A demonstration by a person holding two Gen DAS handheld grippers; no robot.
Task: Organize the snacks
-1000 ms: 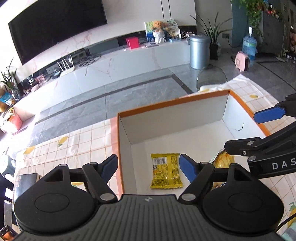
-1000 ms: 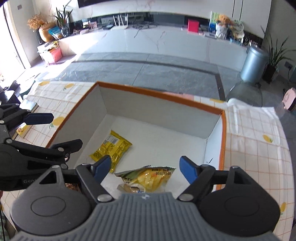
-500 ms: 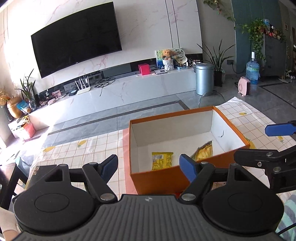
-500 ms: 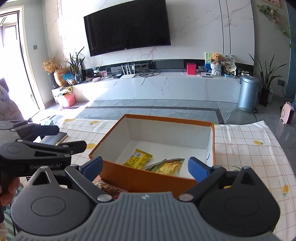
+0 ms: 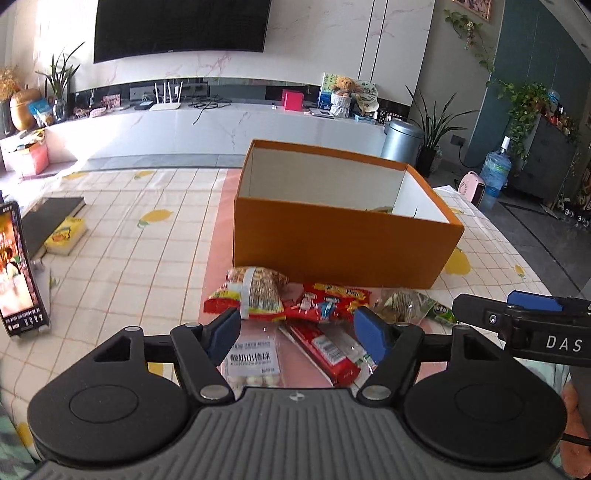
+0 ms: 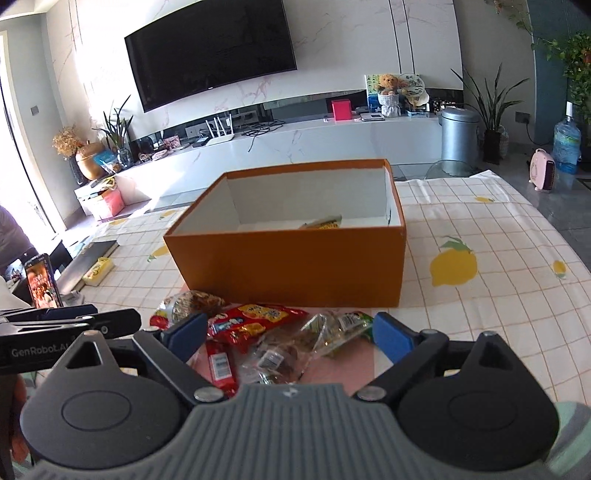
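A living room with a wall-mounted television [image 5: 181, 27] lies behind a table under a checked, lemon-printed tablecloth [image 5: 147, 236]. In the left wrist view, an open orange box [image 5: 332, 240] stands mid-table, with a heap of snack packets [image 5: 295, 299] just before its near wall and a phone [image 5: 18, 269] propped upright at the left edge. The left gripper [image 5: 297, 330] hangs above the heap, jaws spread and closing on nothing. In the right wrist view, the same box [image 6: 291, 258] holds a yellow packet [image 6: 321, 222] on its floor. The right gripper [image 6: 288, 330] hovers above the snacks [image 6: 258, 325], jaws wide apart, narrowing and empty.
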